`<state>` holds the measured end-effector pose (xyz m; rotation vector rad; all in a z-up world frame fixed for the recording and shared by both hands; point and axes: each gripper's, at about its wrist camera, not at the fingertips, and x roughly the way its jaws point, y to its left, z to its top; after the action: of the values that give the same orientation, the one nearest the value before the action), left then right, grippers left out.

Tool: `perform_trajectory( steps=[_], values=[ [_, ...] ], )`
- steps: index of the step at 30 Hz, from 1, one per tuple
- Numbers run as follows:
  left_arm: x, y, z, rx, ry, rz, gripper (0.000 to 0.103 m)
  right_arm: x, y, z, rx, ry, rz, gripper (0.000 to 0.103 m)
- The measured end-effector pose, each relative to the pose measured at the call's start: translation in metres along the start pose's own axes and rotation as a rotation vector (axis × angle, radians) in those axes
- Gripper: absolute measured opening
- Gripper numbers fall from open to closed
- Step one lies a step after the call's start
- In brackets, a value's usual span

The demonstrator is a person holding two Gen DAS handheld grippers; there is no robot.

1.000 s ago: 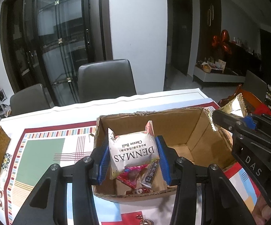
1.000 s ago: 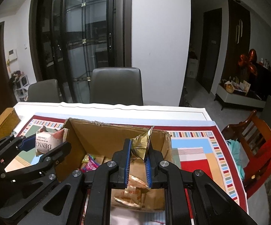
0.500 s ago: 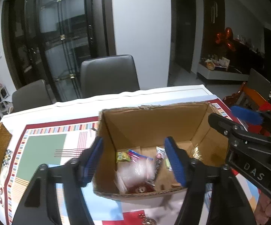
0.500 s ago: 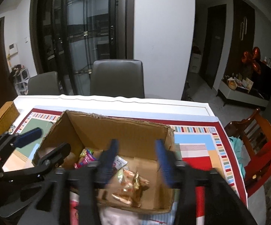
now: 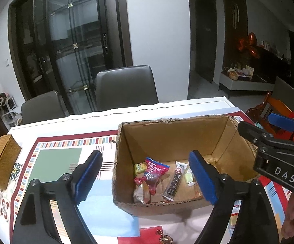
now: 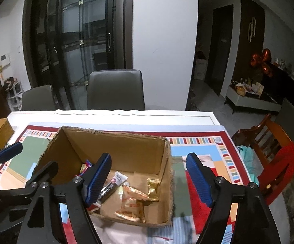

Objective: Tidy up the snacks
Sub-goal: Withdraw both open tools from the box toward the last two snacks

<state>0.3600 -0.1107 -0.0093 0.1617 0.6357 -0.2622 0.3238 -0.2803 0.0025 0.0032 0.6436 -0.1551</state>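
An open cardboard box (image 5: 167, 136) stands on the patterned tablecloth; it also shows in the right wrist view (image 6: 116, 144). Inside lie several snacks: a red packet (image 5: 154, 169), a dark bar (image 5: 175, 184), an orange-printed packet (image 6: 132, 200) and a gold wrapper (image 6: 154, 186). My left gripper (image 5: 144, 174) is open and empty above the box's near left part. My right gripper (image 6: 150, 179) is open and empty above the box's near right part; it shows at the right of the left wrist view (image 5: 273, 140).
A woven basket (image 5: 2, 165) sits at the table's left edge. Two grey chairs (image 5: 126, 87) stand behind the table. A wooden chair with red cloth (image 6: 273, 148) stands at the right. Small wrapped sweets (image 5: 164, 238) lie at the near table edge.
Both grippers opened. The white Denmas packet dropped from the left one and the gold packet from the right one into the box. Both grippers pulled back and up a little.
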Motion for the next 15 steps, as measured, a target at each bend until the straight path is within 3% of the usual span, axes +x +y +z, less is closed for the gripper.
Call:
perform_trajectory(
  steps=[15],
  values=[
    [-0.024, 0.005, -0.011, -0.029, -0.027, 0.038, 0.095, -0.027, -0.014, -0.010, 0.025, -0.035, -0.068, 0.084]
  ],
)
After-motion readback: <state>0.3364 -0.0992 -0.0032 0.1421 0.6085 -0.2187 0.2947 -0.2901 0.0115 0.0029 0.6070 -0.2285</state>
